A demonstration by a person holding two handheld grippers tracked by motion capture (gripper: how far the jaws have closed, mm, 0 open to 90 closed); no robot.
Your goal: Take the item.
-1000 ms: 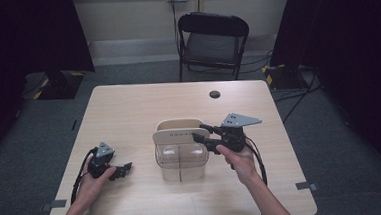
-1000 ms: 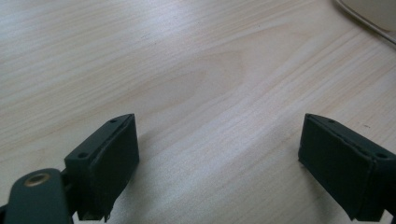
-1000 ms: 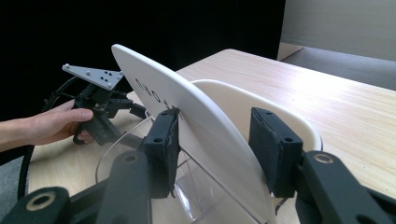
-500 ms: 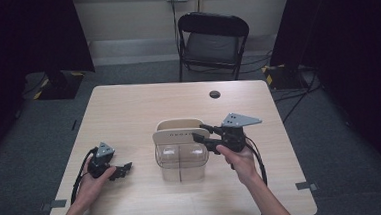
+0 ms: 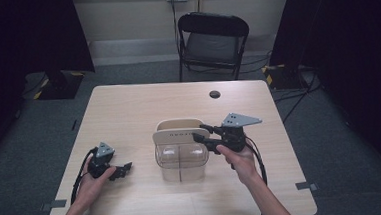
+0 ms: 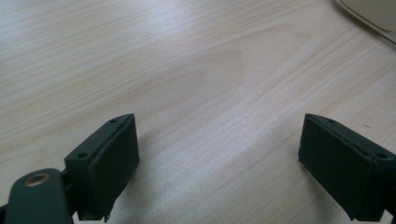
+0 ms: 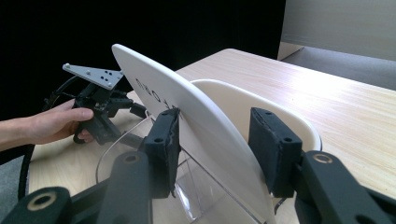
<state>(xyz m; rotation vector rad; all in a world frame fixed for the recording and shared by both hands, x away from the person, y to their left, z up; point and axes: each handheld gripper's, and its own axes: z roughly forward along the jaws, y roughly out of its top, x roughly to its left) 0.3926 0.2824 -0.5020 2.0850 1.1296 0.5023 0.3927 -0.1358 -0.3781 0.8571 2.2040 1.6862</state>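
A clear plastic container [image 5: 182, 163] stands mid-table with two white flap lids. The front white lid [image 5: 175, 137] is tilted up; in the right gripper view this lid [image 7: 187, 107] runs slantwise between my jaws. My right gripper [image 5: 198, 133] reaches in from the container's right side, and the right gripper [image 7: 215, 135] is shut on the lid, one pad [image 7: 163, 140] flat against its printed face. The second flap [image 7: 261, 98] curves behind. My left gripper [image 5: 127, 167] rests low on the table at the left; the left gripper [image 6: 219, 154] is open over bare wood.
The wooden table [image 5: 128, 111] has a small black round disc [image 5: 214, 94] near its far edge. A black folding chair [image 5: 212, 41] stands beyond the table. Cables trail from both grippers. A corner of the container [image 6: 373, 14] shows at the top right of the left gripper view.
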